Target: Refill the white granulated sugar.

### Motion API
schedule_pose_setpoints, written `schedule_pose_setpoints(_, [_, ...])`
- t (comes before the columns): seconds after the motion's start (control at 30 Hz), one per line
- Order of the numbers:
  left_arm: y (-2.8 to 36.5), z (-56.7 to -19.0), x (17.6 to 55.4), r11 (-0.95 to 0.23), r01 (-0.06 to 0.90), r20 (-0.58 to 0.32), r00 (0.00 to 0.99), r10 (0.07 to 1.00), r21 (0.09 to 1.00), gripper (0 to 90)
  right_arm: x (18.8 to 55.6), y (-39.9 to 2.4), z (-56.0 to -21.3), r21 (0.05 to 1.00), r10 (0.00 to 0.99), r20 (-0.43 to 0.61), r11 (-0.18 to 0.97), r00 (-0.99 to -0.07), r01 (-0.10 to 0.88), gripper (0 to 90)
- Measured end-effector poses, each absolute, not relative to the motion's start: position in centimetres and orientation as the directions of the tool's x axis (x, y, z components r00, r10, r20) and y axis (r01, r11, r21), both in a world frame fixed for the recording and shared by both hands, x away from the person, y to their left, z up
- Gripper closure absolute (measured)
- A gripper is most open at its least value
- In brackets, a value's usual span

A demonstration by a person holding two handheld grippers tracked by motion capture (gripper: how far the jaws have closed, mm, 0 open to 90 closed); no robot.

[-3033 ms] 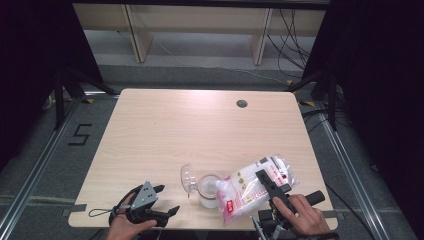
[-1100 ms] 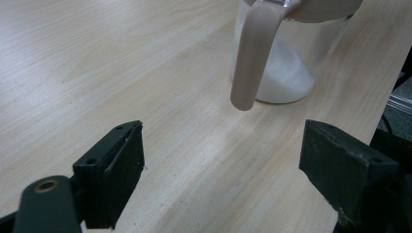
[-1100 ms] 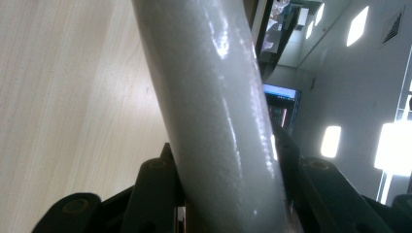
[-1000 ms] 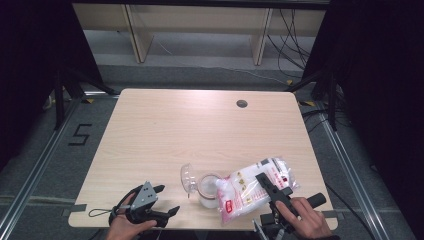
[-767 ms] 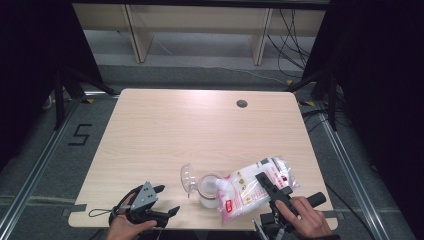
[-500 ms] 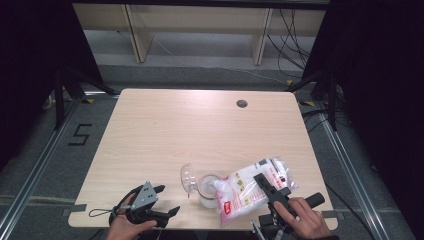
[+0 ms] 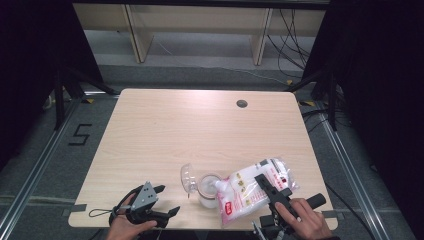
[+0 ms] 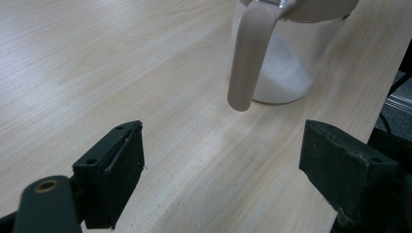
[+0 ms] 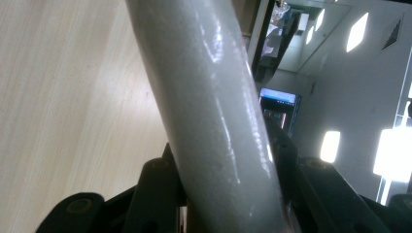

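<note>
Pouring step, by the look of it: the right gripper (image 7: 269,187), at about five o'clock on the table (image 7: 165,130), clamps a bag of white granules (image 7: 252,187) and tips its corner down toward a clear jar (image 7: 209,189) just left of it. In the right gripper view the jaws sit partly closed, pinching the bag's glossy, pale plastic (image 9: 209,111) between them, so the grip looks firm on a thick fold rather than fully shut.

Over at seven o'clock, the left gripper (image 7: 165,200) rests low by the near edge, held in the person's left hand (image 7: 125,227). In the left gripper view its jaws stand wide apart with bare wood between them, holding nothing; the pads (image 8: 127,165) are well clear of the jar (image 8: 286,63), which stands ahead at about one o'clock with a beige handle or spout piece (image 8: 250,53) hanging down its side and white grains already settled in its bottom.

The jar's clear lid (image 7: 189,176) hangs open at its left side, at the jar's ten o'clock.

My read: the fill is only partly done. The next move calls for keeping the bag's opening over the jar mouth and tilting gently; the free left gripper could steady the jar, since a heavy bag leaning on it might tip it.
</note>
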State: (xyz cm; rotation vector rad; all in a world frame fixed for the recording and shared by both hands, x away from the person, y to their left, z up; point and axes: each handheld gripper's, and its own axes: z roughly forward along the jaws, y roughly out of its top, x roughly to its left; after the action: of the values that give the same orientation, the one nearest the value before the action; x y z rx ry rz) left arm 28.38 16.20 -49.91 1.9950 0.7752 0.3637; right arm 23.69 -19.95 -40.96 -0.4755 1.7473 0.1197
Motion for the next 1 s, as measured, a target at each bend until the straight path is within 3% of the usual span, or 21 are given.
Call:
schedule_pose_setpoints(0.2, [16.44,-49.79,28.51,-0.405,0.367,-0.024,0.765,0.643,0.838,15.9,23.98,-19.73,-41.02,-0.195,-0.264,-0.957,0.893,-0.119,-0.406,66.6])
schedule_pose_setpoints(0.27, [16.43,-49.81,28.49,-0.400,0.369,-0.028,0.763,0.646,0.839,15.9,23.82,-19.99,-41.40,-0.152,-0.220,-0.966,0.911,-0.140,-0.382,66.6])
schedule_pose_setpoints(0.3, [16.44,-49.81,28.50,-0.400,0.369,-0.028,0.763,0.646,0.839,15.9,23.96,-19.95,-41.12,-0.185,-0.249,-0.962,0.896,-0.111,-0.404,66.7])
schedule_pose_setpoints(0.37, [16.24,-49.88,28.40,-0.367,0.377,-0.056,0.758,0.649,0.851,15.9,23.88,-20.11,-41.07,-0.184,-0.251,-0.959,0.904,-0.131,-0.386,66.7])
schedule_pose_setpoints(1.0, [16.28,-49.86,28.54,-0.386,0.356,-0.031,0.767,0.640,0.851,15.9,23.54,-20.21,-40.85,-0.176,-0.244,-0.961,0.902,-0.128,-0.394,67.1])
